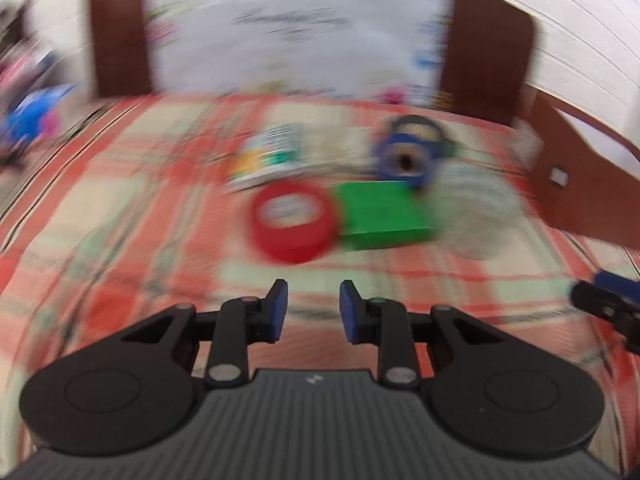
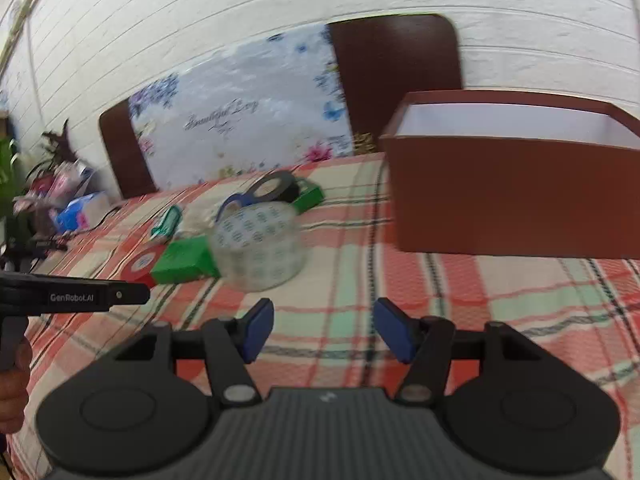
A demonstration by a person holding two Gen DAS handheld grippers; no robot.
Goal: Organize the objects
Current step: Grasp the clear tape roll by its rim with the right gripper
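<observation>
Both grippers hung over the checked bedspread (image 2: 460,280) with nothing between their blue pads. On the left gripper (image 1: 313,307) the jaws stood only a narrow gap apart, pads not touching; on the right gripper (image 2: 324,330) they stood noticeably wider. From the right wrist view the left tool's black body also reached in from the left edge, a hand (image 2: 14,384) wrapped around its handle.

Just beyond the fingertips lay the cluster of things to be sorted. Nearest the left gripper sat a red tape roll (image 1: 294,220) lying flat, and just beside it, on its right, a green box (image 1: 380,216). A large clear tape roll (image 2: 260,248) printed with small marks lay against the other side of the green box. Behind these were a blue tape roll (image 1: 408,156) and a black tape roll (image 2: 276,190), with a second green box (image 2: 310,198) next to the black one. A small white and green packet (image 1: 268,152) lay further left; its print was too blurred to read.

Off to the right stood an open brown box (image 2: 516,200) with a white inside, apart from the cluster. Farthest back, a dark brown headboard (image 2: 396,76) draped with a flowered cloth (image 2: 240,120) stood against a white wall (image 2: 240,12).
</observation>
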